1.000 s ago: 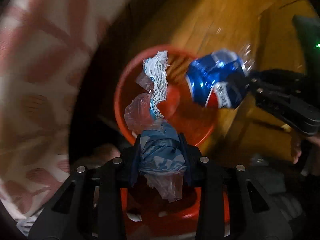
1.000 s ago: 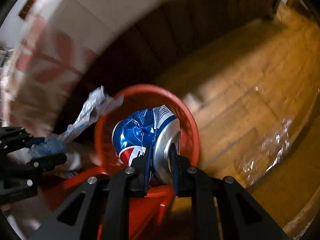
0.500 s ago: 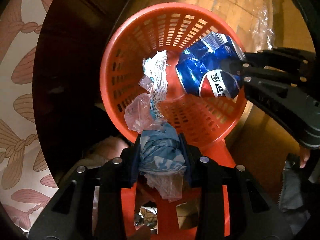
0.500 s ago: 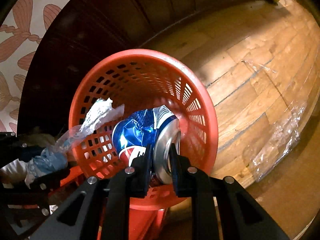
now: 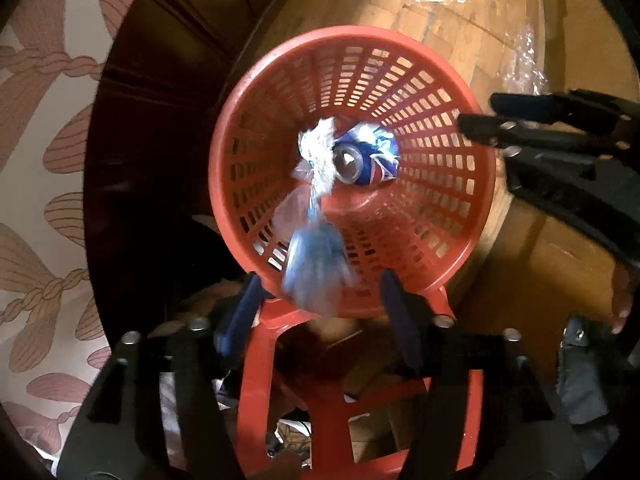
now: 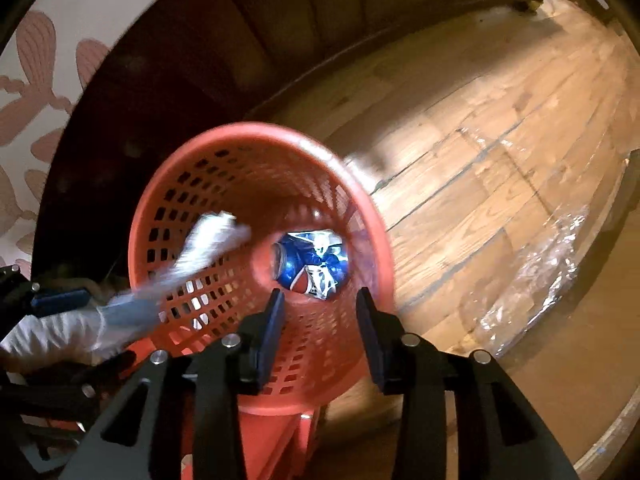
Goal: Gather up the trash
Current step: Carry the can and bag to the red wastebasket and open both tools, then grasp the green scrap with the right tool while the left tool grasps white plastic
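1. Left wrist view, lower centre: our left tool (image 5: 320,300) has its jaws spread, having just been opening. The blue-and-clear plastic wrapper (image 5: 316,268) sits between them but blurred and clear of both pads, so we judge it is dropping loose into the basket.
2. The wrapper is thin, soft film, near weightless and crinkly. It will flutter and may catch on the rim. If we regrab it, pinch the bunched blue part, not the trailing clear tail.
3. Centre of the same view: the red mesh basket (image 5: 460,152) with its mouth towards us. The crushed blue can (image 5: 368,160) lies at the bottom, next to the wrapper's white end.
4. Right edge of that view: the right tool comes in from the side, beside the basket rim.
5. Right wrist view, left side: the wrapper (image 6: 176,276) streaks across the basket's (image 6: 180,208) left rim, half in and half out.
6. Centre: the can (image 6: 308,268) is deep in the basket, well apart from the pads.
7. Lower centre: our right tool (image 6: 320,320) has its jaws apart with nothing between them, having just been opening.
8. The can is light, dented thin metal, slick-surfaced with sharp creases. We would best grip it across the flattened body.
9. Right side: crumpled clear film (image 6: 532,292) lies on the wooden floor (image 6: 480,140). It is soft and slippery, and likely the next trash. We would pinch a raised fold.
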Action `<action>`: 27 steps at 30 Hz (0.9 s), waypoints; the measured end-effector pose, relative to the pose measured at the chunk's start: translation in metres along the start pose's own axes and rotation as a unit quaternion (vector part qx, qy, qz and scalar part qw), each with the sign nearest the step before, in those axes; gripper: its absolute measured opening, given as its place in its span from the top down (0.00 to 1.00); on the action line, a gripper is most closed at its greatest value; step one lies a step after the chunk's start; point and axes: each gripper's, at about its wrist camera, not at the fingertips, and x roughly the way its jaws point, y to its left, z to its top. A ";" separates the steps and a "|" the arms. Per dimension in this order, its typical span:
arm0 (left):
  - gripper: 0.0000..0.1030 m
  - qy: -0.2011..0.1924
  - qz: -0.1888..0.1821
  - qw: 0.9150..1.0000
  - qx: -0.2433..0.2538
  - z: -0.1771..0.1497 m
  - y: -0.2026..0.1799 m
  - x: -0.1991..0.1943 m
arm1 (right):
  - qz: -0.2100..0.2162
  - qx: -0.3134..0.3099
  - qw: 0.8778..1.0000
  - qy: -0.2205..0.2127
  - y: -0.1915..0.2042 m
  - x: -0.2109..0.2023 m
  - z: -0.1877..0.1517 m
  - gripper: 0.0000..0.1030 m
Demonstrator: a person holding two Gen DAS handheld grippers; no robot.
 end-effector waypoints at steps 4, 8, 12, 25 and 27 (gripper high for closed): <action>0.38 -0.013 -0.008 1.000 -0.012 -0.001 0.004 -0.014 | -0.013 -0.007 1.000 -0.024 -0.002 -0.031 0.008 0.64; 0.38 -0.039 -0.014 0.998 -0.042 -0.005 0.016 -0.040 | -0.017 -0.021 0.997 -0.074 0.004 -0.083 0.024 0.63; 0.38 -0.092 -0.053 0.990 -0.090 -0.025 0.038 -0.094 | -0.009 -0.048 0.987 -0.150 0.028 -0.157 0.048 0.63; 0.12 -0.399 0.040 0.795 -0.455 -0.242 0.296 -0.250 | 0.078 -0.266 0.922 -0.269 0.254 -0.264 0.122 0.49; 0.12 -0.397 0.048 0.773 -0.492 -0.264 0.333 -0.238 | 0.094 -0.286 0.917 -0.264 0.298 -0.250 0.135 0.50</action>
